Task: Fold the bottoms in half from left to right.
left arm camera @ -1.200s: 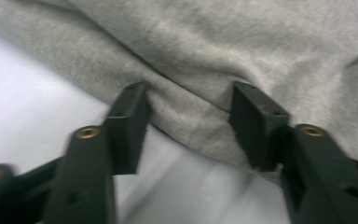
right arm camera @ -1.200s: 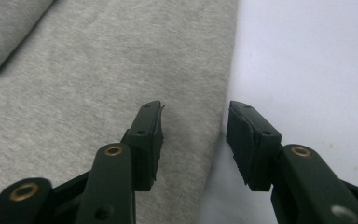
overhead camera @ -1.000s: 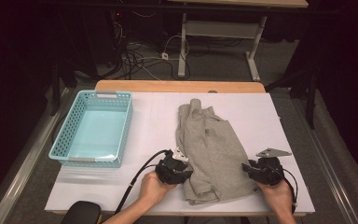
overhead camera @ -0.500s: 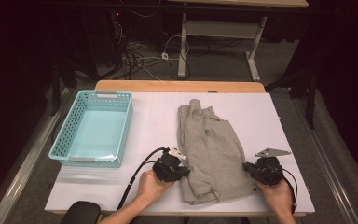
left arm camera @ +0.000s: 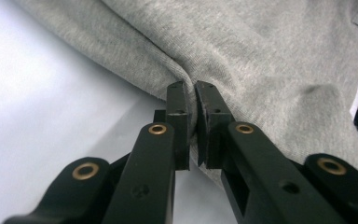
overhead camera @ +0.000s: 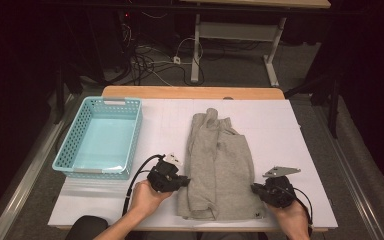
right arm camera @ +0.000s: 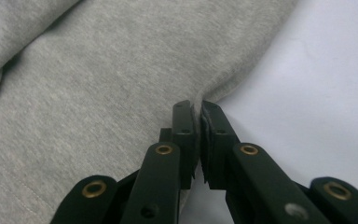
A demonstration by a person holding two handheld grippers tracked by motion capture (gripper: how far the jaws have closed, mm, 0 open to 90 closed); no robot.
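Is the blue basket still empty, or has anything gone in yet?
Empty. The high view shows the basket's bare floor, with nothing inside. The grey garment lies on the table to its right, outside it.

- The high view sat above the person's edge of the white counter (overhead camera: 290,135), facing forward and down, far enough back to take in its whole top and the floor beyond.
- The left gripper view rode low on the left tool (left arm camera: 191,100), looking along its jaws, very near the grey garment (left arm camera: 270,60).
- The right gripper view looked likewise along the right tool (right arm camera: 198,114).
- All three shared the garment's near edges.
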